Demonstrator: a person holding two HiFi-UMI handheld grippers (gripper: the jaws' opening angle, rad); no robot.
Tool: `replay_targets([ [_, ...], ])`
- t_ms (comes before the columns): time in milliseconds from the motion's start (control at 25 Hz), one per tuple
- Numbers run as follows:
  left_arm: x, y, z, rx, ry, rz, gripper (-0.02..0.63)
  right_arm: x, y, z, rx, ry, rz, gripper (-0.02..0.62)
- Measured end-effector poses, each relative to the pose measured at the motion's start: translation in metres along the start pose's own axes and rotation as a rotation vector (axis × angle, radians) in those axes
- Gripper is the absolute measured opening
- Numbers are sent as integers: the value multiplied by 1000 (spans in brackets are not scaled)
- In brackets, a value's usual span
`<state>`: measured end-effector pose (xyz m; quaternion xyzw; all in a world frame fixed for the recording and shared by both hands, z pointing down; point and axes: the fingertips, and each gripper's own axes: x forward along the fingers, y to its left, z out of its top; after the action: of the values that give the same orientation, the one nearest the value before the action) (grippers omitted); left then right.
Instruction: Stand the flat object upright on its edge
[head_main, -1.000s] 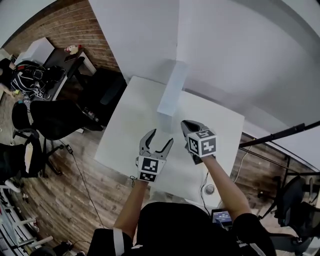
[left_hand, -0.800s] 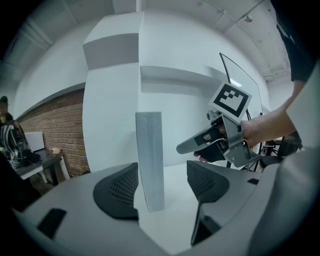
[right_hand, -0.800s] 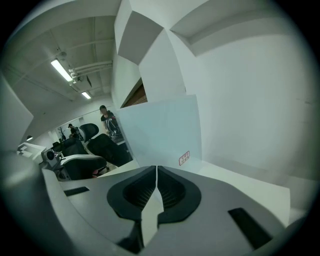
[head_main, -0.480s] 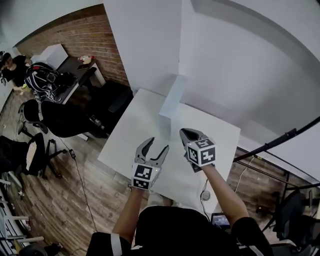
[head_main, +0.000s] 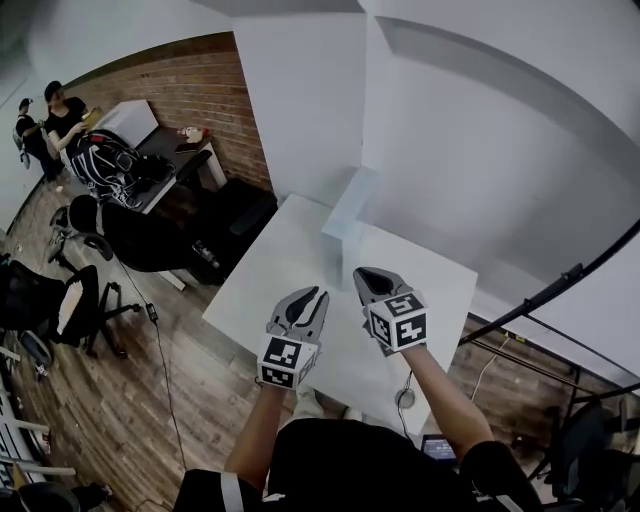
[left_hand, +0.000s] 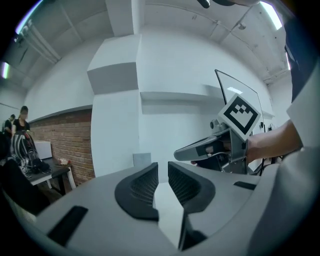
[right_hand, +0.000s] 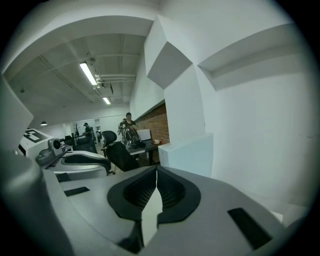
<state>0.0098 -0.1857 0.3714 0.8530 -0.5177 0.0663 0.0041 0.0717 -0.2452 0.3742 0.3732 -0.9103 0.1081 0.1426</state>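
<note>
The flat object (head_main: 347, 215) stands upright on its edge on the surface (head_main: 262, 288), ahead of both grippers and touched by neither, so the task looks done. The left gripper (head_main: 311, 296) has just been closing on nothing (a narrow slit remains). The right gripper (head_main: 366, 277) is clenched empty, likely held clear so the object stays balanced.

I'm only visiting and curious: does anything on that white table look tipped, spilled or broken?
Nothing stands out. The pale slab stands upright on its edge at the far side of the white table; no spill or damage shows.
</note>
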Motion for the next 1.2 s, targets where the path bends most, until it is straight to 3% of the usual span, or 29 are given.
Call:
replay_targets([
  [520, -52, -13, 35, -39, -69, 117, 12, -48, 38, 16, -47, -107, 57, 40],
  [1200, -83, -25, 41, -35, -98, 151, 12, -74, 60, 18, -96, -157, 80, 40],
])
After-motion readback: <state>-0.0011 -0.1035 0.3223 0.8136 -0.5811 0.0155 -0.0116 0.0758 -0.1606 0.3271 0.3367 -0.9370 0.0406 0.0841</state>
